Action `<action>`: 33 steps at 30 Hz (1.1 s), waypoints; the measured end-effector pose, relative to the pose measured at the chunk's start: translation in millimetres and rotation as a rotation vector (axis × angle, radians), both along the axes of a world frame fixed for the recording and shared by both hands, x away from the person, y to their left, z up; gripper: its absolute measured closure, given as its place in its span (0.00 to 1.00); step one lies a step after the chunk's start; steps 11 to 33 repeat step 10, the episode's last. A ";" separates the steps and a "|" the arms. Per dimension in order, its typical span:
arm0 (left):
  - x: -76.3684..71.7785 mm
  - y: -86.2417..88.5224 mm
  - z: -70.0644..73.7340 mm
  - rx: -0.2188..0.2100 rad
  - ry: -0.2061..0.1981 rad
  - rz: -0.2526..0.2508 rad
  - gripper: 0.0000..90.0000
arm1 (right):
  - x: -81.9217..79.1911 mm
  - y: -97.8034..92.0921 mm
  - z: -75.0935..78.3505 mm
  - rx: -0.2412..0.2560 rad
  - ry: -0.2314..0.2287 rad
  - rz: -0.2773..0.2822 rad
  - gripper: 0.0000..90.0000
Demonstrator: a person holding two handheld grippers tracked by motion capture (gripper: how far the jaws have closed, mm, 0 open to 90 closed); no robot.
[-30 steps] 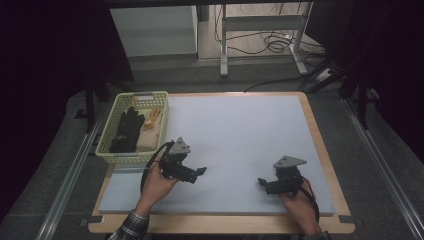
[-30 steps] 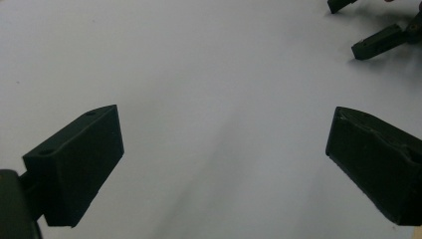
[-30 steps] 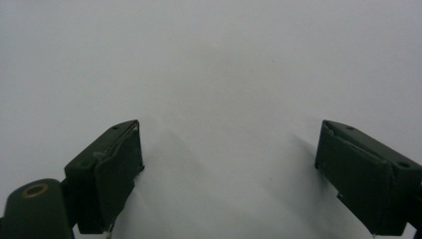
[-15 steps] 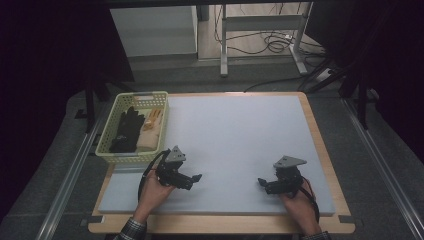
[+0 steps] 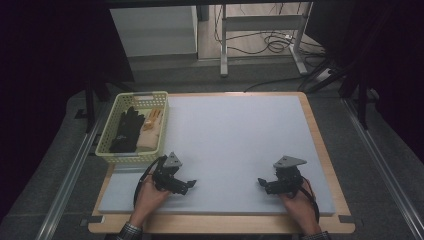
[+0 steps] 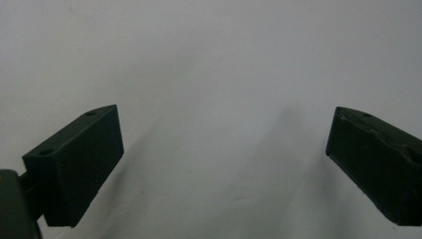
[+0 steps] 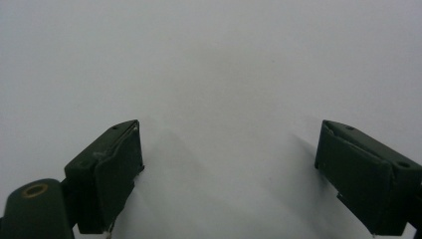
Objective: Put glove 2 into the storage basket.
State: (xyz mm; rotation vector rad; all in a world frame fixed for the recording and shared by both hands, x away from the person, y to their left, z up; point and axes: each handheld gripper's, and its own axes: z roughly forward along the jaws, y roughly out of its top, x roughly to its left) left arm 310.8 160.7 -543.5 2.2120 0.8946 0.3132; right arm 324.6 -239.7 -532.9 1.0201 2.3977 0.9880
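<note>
Left gripper (image 5: 188, 184) low over pale grey mat (image 5: 235, 145) near front-left corner of tabletop (image 5: 320, 150); fingers (image 6: 74, 164) spread wide, nothing between them but bare mat. Right gripper (image 5: 263, 184) near front edge toward right corner, fingers (image 7: 107, 174) likewise wide apart, empty. Nearest thing: pale yellow-green mesh basket (image 5: 116, 155) at left edge, just behind left gripper. Inside: black glove (image 5: 125, 131), limp, fingers pointing to far edge; beside it tan cloth item (image 5: 151, 131), kind unclear.
</note>
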 end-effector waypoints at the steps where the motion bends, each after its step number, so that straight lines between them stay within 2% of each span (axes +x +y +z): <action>1: 0.1 -0.1 -2.3 0.013 0.002 0.003 0.02 | 0.0 0.0 0.0 0.000 0.000 0.000 0.12; 2: 0.3 -0.3 -4.7 0.026 0.005 0.004 0.02 | 0.0 0.0 0.0 0.000 0.000 0.000 0.12; 3: 0.4 0.8 -6.1 0.008 0.009 0.009 0.01 | 0.0 0.0 0.0 0.000 0.000 0.000 0.12; 5: 0.8 2.1 -6.1 0.001 0.008 0.010 0.02 | 0.0 0.0 -0.1 0.000 0.000 0.000 0.12; 7: 0.4 1.0 -6.3 0.013 0.008 0.004 0.01 | -0.1 -0.1 -0.2 0.000 0.000 0.000 0.12; 33: 0.7 1.2 -6.5 0.011 0.010 0.003 0.01 | -0.3 -0.1 -0.3 0.000 -0.001 0.000 0.12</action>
